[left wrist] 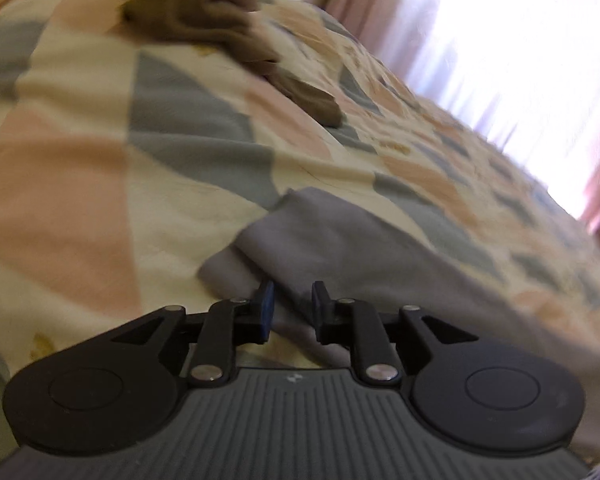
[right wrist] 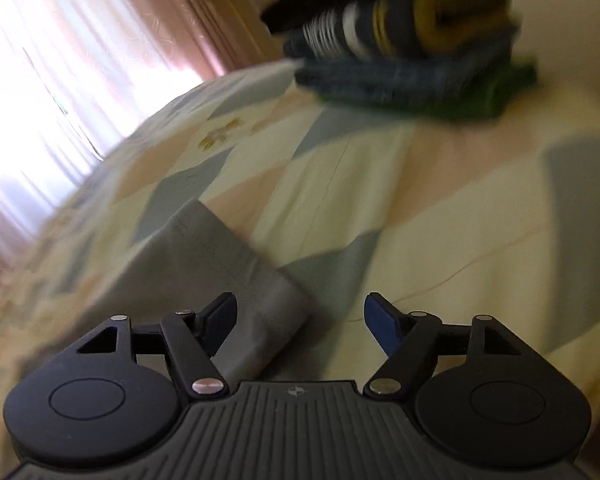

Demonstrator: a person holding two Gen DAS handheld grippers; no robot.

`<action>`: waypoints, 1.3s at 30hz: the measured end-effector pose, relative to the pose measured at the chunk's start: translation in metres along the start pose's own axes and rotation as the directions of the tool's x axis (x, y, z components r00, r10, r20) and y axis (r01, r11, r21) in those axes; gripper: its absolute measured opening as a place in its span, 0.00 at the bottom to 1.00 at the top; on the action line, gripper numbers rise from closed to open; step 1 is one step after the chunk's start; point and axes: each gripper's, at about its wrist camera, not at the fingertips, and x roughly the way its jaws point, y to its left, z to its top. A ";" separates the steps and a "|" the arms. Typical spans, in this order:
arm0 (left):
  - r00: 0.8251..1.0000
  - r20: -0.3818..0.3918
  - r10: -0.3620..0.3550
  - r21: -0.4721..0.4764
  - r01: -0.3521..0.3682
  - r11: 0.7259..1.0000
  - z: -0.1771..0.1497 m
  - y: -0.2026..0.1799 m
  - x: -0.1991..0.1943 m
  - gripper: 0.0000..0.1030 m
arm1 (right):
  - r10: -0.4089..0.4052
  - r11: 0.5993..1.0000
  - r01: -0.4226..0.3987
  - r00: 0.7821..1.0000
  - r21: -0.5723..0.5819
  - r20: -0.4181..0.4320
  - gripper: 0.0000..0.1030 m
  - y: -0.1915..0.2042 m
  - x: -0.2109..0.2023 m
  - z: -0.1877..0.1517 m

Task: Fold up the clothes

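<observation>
Left tool (left wrist: 291,306) narrowly parted, gripping nothing, over grey garment (left wrist: 340,240). Right tool (right wrist: 300,320) wide, empty, above the grey fold; stacked clothes (right wrist: 412,56) ahead.

No legible txt, labels, nos. anywhere

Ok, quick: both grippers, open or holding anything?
Left gripper: slightly open, fingers not pressing the grey garment.
Right gripper: wide open, holding nothing; garment edge lies beneath.
</observation>
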 end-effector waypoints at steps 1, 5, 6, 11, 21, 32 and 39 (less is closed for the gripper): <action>1.000 -0.005 -0.014 -0.021 0.013 1.000 0.003 0.003 -0.001 0.15 | -0.015 0.999 0.016 1.000 -0.041 0.026 0.70 0.007 -0.009 -0.003; 0.997 -0.048 -0.058 -0.123 0.052 0.991 0.017 0.013 0.008 0.20 | 0.085 0.960 -0.062 0.994 -0.273 0.074 0.57 0.056 -0.041 -0.039; 0.996 -0.062 -0.063 -0.145 0.054 0.988 0.018 0.015 0.013 0.21 | 0.125 0.929 -0.092 0.990 -0.358 0.069 0.55 0.075 -0.047 -0.052; 0.993 -0.085 -0.079 -0.195 0.061 0.979 0.020 0.020 0.025 0.21 | 0.408 0.576 -0.356 0.905 -0.736 -0.119 0.41 0.191 -0.088 -0.147; 0.989 -0.094 -0.110 -0.204 0.089 0.975 0.022 0.026 0.030 0.22 | 0.601 -0.206 -0.352 0.691 -0.913 -0.402 0.30 0.354 -0.154 -0.328; 0.991 -0.029 -0.132 -0.142 0.127 0.982 0.025 0.023 0.019 0.00 | 0.547 -0.353 -0.276 0.714 -0.894 -0.437 0.00 0.381 -0.129 -0.373; 0.993 0.047 -0.107 -0.043 0.109 0.993 0.012 0.019 -0.004 0.00 | 0.589 -0.327 -0.303 0.675 -0.895 -0.444 0.00 0.371 -0.146 -0.358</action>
